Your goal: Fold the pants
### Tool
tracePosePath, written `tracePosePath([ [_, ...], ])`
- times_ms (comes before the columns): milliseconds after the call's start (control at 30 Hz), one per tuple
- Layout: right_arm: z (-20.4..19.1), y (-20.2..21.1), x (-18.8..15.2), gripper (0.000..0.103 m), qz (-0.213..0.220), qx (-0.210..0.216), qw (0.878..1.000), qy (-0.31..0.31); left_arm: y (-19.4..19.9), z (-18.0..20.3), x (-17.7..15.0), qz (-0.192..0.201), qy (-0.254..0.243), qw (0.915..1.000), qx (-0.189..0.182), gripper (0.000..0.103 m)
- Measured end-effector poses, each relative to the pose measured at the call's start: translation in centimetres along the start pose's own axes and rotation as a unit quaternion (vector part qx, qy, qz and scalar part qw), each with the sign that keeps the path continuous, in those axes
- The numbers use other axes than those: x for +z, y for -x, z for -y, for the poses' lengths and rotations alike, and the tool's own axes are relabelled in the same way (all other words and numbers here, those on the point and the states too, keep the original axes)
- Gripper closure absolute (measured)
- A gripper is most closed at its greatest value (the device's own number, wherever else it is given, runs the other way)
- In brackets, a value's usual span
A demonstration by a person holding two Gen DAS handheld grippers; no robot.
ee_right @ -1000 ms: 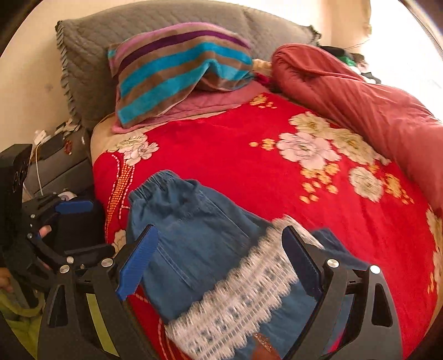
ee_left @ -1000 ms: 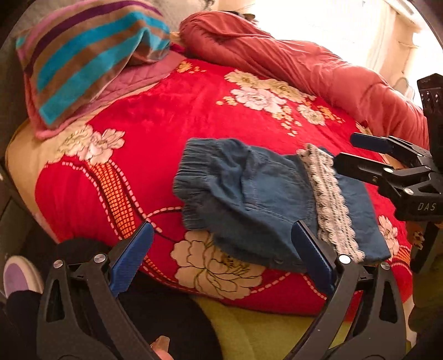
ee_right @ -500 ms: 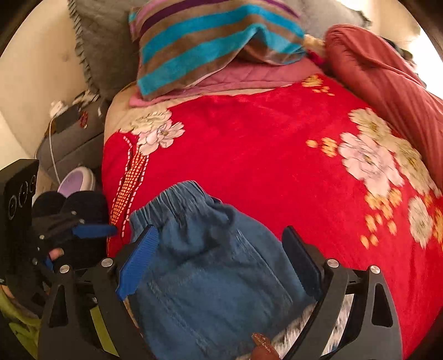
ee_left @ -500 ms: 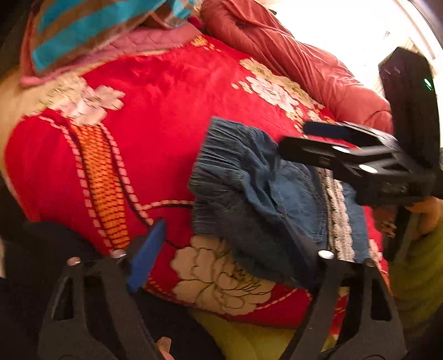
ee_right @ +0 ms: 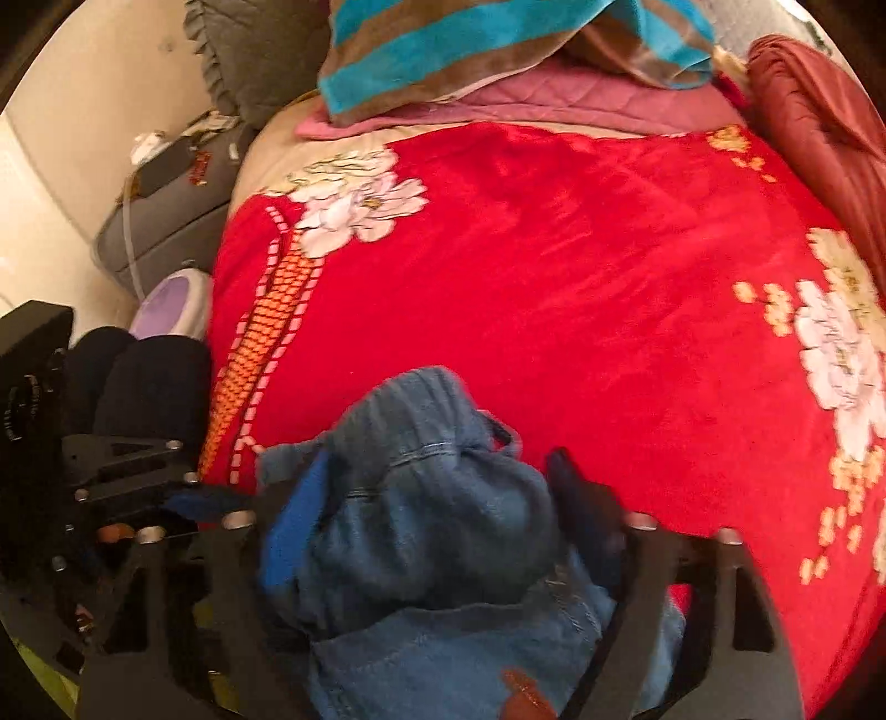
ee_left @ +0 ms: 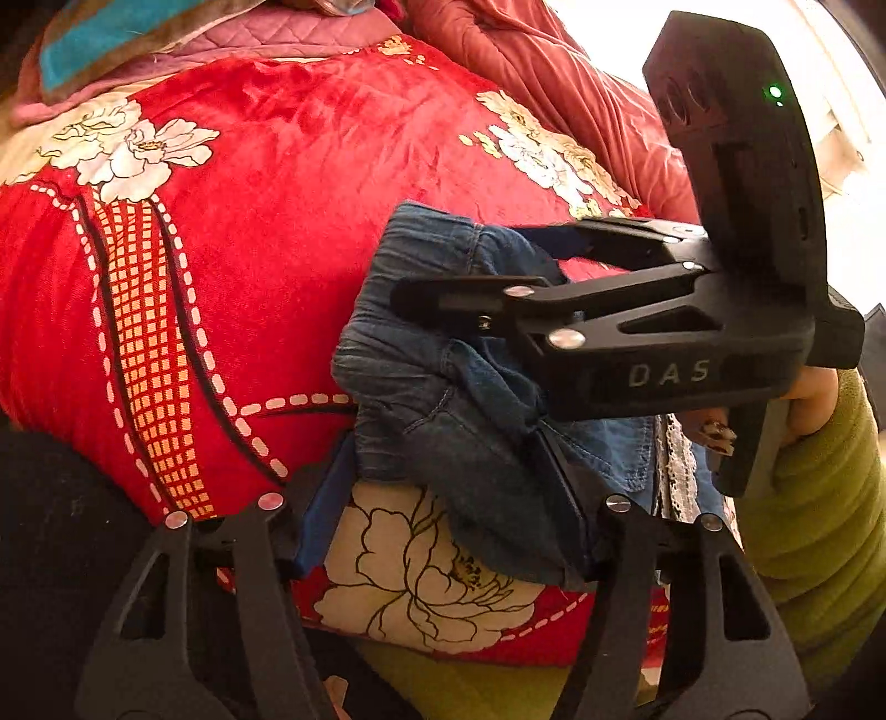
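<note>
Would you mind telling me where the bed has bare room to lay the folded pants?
The red blanket is bare between the pants and the striped pillow. It is crowded at the near edge, where both tools meet.

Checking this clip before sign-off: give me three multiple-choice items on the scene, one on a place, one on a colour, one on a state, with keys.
1. Where do the denim pants lie?
A. on the red floral blanket
B. on the floor
C. on the striped pillow

2. What colour is the lace trim on the pants?
A. black
B. white
C. green

3. What is between the right gripper fingers?
A. nothing
B. a pillow
C. bunched denim

Key: 1 A, blanket surrounds the pants; 2 B, pale lace strip; 3 C, fabric fills the gap as its jaws have just been closing.
</note>
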State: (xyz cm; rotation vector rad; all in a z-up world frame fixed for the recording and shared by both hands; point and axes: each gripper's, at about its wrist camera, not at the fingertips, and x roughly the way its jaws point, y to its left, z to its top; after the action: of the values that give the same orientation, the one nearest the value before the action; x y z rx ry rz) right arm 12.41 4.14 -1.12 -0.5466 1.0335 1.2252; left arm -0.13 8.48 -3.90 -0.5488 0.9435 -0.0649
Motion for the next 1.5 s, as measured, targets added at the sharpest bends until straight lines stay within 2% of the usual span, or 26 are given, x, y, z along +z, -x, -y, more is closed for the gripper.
tracePosePath([
  [167,0.2,1.8,-0.5,0.068,0.027,0.017,0.999,-0.005,0.2,0.5,0.2,0.005,-0.011,0.9998,0.015,0.048],
  [267,0.5,3.5,-1.2,0.072,0.051,0.028,0.998,-0.014,0.6,1.5,0.2,0.012,-0.029,0.9990,0.032,0.048],
  [433,1.1,7.5,-3.3,0.073,0.099,0.043,0.993,-0.037,1.2,3.1,0.3,0.024,-0.049,0.9973,0.048,0.048],
  [700,2.5,12.3,-7.1,0.073,0.156,0.039,0.984,-0.071,2.3,7.9,0.2,0.040,-0.102,0.9931,0.042,0.048],
  [1100,5.5,16.7,-13.9,0.073,0.199,0.014,0.972,-0.124,0.3,14.9,-1.0,0.015,-0.178,0.9836,0.020,0.048],
  [1300,7.2,18.5,-17.6,0.063,0.219,-0.021,0.962,-0.161,-1.7,18.1,-1.7,-0.007,-0.218,0.9759,0.008,0.046],
  [1367,8.0,19.3,-19.0,0.046,0.231,-0.032,0.955,-0.183,-2.0,19.1,-2.3,-0.016,-0.231,0.9728,-0.009,0.044],
  [1433,8.9,19.9,-21.0,0.040,0.241,-0.041,0.945,-0.216,-1.9,19.9,-2.9,-0.016,-0.249,0.9682,-0.020,0.042],
  [1500,9.4,20.0,-22.5,0.034,0.239,-0.050,0.939,-0.242,-1.4,20.6,-3.4,-0.004,-0.269,0.9631,-0.011,0.039],
])
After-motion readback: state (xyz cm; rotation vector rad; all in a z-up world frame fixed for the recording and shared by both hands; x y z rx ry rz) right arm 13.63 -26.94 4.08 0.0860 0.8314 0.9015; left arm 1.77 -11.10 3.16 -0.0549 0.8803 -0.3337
